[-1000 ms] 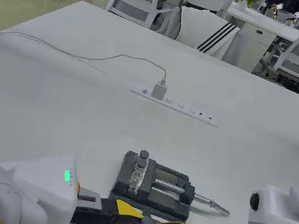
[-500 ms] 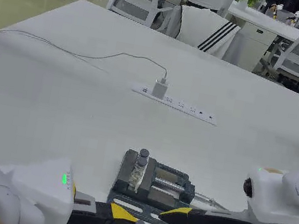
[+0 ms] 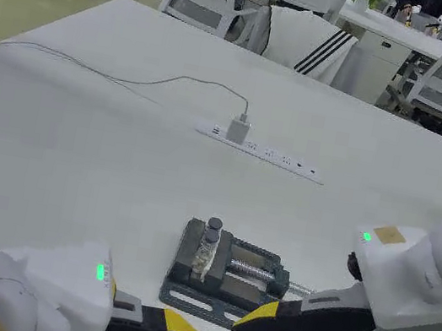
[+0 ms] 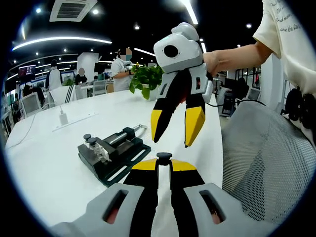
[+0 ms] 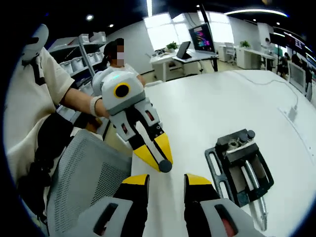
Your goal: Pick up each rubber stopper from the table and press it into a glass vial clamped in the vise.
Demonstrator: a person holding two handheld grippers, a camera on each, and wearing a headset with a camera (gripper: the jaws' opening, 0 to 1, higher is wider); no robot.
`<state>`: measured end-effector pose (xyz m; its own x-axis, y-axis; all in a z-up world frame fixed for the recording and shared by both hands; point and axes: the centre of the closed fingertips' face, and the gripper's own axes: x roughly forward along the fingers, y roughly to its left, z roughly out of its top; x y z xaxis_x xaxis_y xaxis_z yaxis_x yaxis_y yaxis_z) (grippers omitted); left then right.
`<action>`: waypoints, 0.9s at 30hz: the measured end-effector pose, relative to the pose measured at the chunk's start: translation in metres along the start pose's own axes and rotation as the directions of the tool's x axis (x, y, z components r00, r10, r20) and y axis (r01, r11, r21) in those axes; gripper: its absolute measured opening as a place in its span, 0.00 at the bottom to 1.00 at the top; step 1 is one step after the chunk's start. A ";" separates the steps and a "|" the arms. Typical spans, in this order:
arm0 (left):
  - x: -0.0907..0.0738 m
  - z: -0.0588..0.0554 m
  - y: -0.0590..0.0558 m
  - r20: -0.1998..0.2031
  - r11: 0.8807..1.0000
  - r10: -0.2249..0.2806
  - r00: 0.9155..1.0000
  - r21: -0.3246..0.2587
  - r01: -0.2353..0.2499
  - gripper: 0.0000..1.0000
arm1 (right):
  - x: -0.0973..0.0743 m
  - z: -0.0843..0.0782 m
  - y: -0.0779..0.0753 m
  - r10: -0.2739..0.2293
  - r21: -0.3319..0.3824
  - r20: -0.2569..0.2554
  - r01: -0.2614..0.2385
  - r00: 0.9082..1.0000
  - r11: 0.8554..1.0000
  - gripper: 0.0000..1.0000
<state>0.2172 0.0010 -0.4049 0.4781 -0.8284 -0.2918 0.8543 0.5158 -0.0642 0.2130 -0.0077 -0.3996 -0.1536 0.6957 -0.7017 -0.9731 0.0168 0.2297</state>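
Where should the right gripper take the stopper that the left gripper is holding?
Probably the exposed top of the stopper, which sticks out past the closed tips of the left gripper. Come head-on with the open right gripper, jaws turned across the left's.

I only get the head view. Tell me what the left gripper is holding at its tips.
Observer: A dark rubber stopper, pinched at the tips of the left gripper.
Operator: Check the right gripper's jaws.
Observer: The right gripper is open, with nothing between its jaws.
Operator: Report what lies past the near table edge.
Observer: A grey mesh chair, right beside the edge of the table.
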 end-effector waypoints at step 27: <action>0.005 -0.004 -0.011 -0.018 0.999 -0.038 0.999 -0.010 0.037 0.04 | 0.016 -0.002 0.012 0.038 -0.180 -0.129 -0.061 0.991 0.982 0.10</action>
<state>0.2090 -0.0077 -0.4095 0.4420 -0.8431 -0.3063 0.8695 0.4866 -0.0848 0.1982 0.0018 -0.4095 -0.2111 0.5973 -0.7738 -0.9769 -0.1549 0.1469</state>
